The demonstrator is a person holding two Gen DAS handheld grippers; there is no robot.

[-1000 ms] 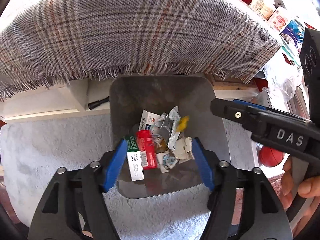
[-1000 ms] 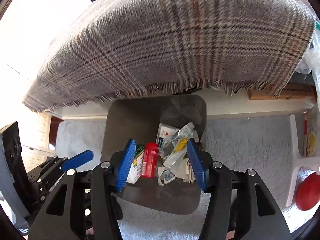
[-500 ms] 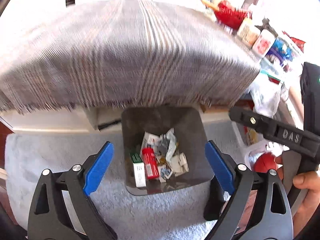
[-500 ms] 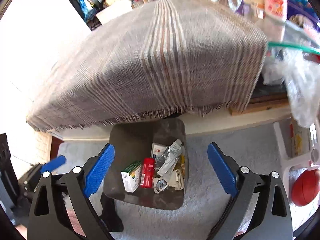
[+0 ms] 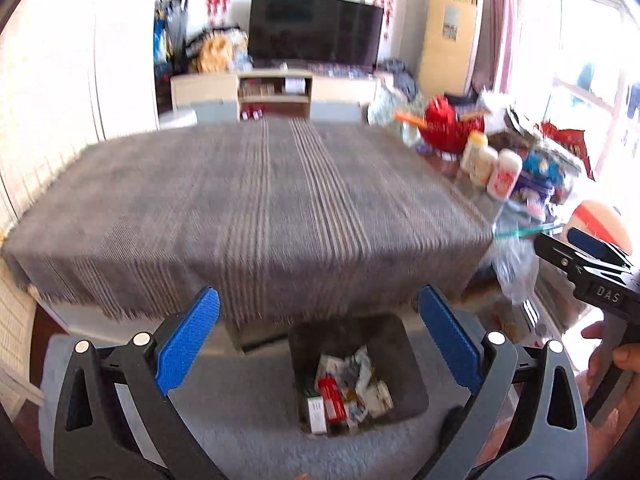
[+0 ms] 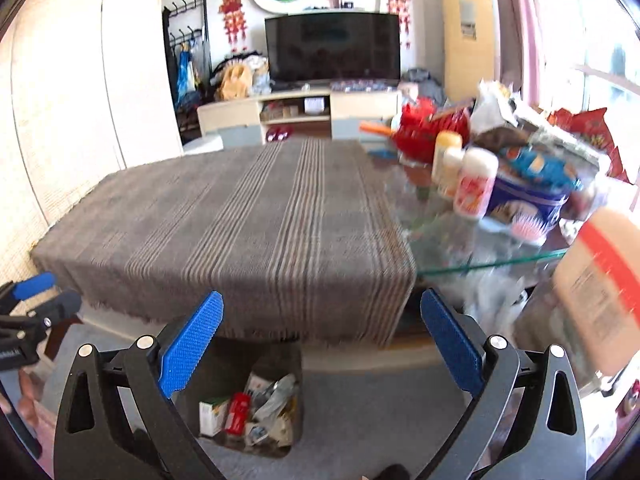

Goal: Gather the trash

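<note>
A grey trash bin (image 5: 408, 360) stands on the grey rug below the table edge; it also shows in the right wrist view (image 6: 208, 364). It holds a red packet (image 5: 332, 394), a white-green box (image 6: 210, 414) and crumpled wrappers (image 6: 276, 400). My left gripper (image 5: 318, 336) is open and empty, raised above the bin. My right gripper (image 6: 320, 340) is open and empty, also raised. The right gripper shows at the right edge of the left wrist view (image 5: 592, 272), the left gripper at the left edge of the right wrist view (image 6: 28, 308).
A table with a grey plaid cloth (image 5: 248, 208) fills the middle. Its glass end (image 6: 480, 256) carries bottles (image 6: 476, 188), a red basket (image 5: 448, 128) and snack packs. A TV (image 6: 332, 46) and cabinet stand behind. A plastic bag (image 5: 514, 264) hangs at the table's right.
Both grippers have risen and tilted up from over the bin, so the tabletop and room came into view. Both jaws opened wider. The trash stays in the bin.
</note>
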